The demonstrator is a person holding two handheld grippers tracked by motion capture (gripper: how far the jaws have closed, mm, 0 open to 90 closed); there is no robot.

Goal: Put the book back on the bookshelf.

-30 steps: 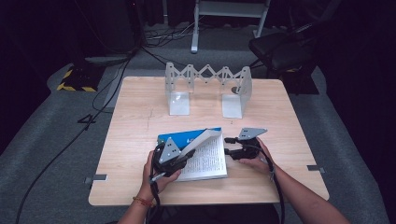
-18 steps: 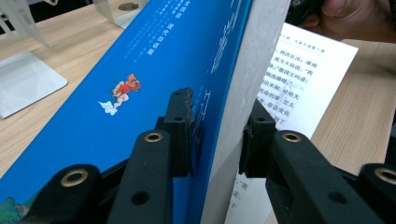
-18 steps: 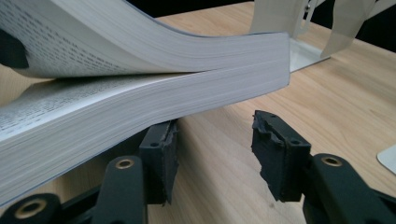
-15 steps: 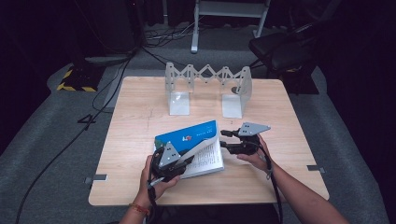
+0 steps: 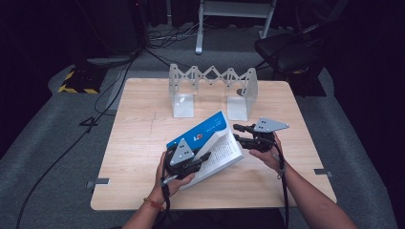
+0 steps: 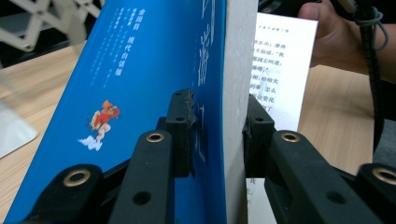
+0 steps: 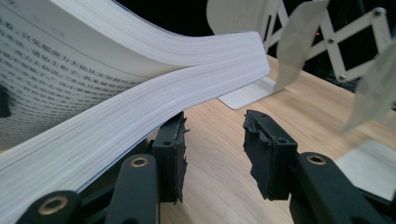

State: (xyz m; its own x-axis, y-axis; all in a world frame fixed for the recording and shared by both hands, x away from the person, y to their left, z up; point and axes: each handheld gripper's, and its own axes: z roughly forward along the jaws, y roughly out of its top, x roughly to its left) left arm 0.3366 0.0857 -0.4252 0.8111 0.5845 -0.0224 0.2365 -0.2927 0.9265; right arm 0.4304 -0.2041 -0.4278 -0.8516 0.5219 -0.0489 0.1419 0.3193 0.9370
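So the book (image 5: 210,143) is propped up half open near the table's (image 5: 143,143) front edge, blue cover tilted up. Left gripper (image 6: 217,135) is clamped on the cover and a chunk of pages. Right gripper (image 7: 214,140) has just been closing, jaws apart with nothing between them, one pad against the page block's underside.

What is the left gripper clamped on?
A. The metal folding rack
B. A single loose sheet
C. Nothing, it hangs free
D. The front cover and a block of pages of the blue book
D: in the left gripper view the left gripper has one jaw on the blue cover and the other on the page side of the book, pressing a thick block of pages between them.
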